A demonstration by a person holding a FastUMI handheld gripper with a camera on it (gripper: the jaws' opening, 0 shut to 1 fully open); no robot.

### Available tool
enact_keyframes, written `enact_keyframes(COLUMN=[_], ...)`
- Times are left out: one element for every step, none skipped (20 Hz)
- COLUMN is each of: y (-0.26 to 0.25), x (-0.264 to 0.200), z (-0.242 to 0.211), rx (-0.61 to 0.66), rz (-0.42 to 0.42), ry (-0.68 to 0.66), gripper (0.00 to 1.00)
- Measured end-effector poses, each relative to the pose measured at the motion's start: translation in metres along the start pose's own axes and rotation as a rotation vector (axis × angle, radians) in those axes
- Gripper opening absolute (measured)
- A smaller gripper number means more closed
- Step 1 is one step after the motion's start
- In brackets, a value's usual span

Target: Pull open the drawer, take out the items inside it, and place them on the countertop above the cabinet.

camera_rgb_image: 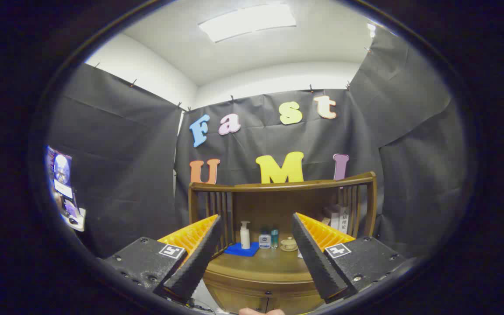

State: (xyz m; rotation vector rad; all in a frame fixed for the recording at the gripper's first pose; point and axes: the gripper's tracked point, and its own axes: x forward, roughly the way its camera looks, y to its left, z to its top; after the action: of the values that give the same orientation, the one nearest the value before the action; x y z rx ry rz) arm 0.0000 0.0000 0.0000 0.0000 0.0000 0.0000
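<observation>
The gripper (pixel 256 245) is hanging in the air in front of the cabinet (pixel 260 284) with its two fingers (pixel 197 253) spread wide apart, holding nothing. Between and under the fingers, the cabinet's wooden front is showing, with a small dark knob (pixel 268 292) low on it, just below the countertop (pixel 265 262) edge. That knob is what the coming pull turns on, as I judge it: it is lying ahead of the fingers and below them, roughly on their midline, so the gripper would need to dip down and forward to reach it. Whether that front is the drawer itself I cannot tell from here, and nothing of any contents is showing, so the drawer seems not yet opened.

Just past the fingers, the countertop is spreading out, its long axis running side to side across the gripper's line of approach. At its back, one blue cloth (pixel 242 250) is lying flat with one white pump bottle (pixel 245 235) standing on it. Beside these, two small bottles (pixel 265 240) are standing close together, then one cup on a saucer (pixel 288 244). A railed wooden back (pixel 282 183) is curving behind them all.
</observation>
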Motion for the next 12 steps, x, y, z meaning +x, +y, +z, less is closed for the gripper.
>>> enact_keyframes(y=[-0.003,-0.003,-0.003,0.000,0.001,0.002,0.002,-0.001,-0.003,-0.006,-0.008,-0.007], x=[0.000,0.000,0.000,-0.001,-0.001,-0.002,-0.002,-0.003,-0.003,-0.006,-0.009,-0.011], z=[-0.001,-0.003,-0.005,-0.005,-0.006,-0.009,-0.010,-0.012,-0.013,-0.015,-0.015,-0.016], rx=[0.003,0.000,-0.001,-0.004,-0.005,-0.004,-0.003,0.000,0.001,0.003,0.004,0.006], rz=[-0.005,-0.006,-0.011,-0.015,-0.019,-0.021,-0.022,-0.028,-0.032,-0.040,-0.045,-0.049], ry=[0.001,0.002,0.005,0.006,0.007,0.008,0.008,0.010,0.008,0.009,0.007,0.006], gripper=[1.00,1.00,1.00,1.00,1.00,1.00,1.00,1.00,1.00,1.00,1.00,1.00])
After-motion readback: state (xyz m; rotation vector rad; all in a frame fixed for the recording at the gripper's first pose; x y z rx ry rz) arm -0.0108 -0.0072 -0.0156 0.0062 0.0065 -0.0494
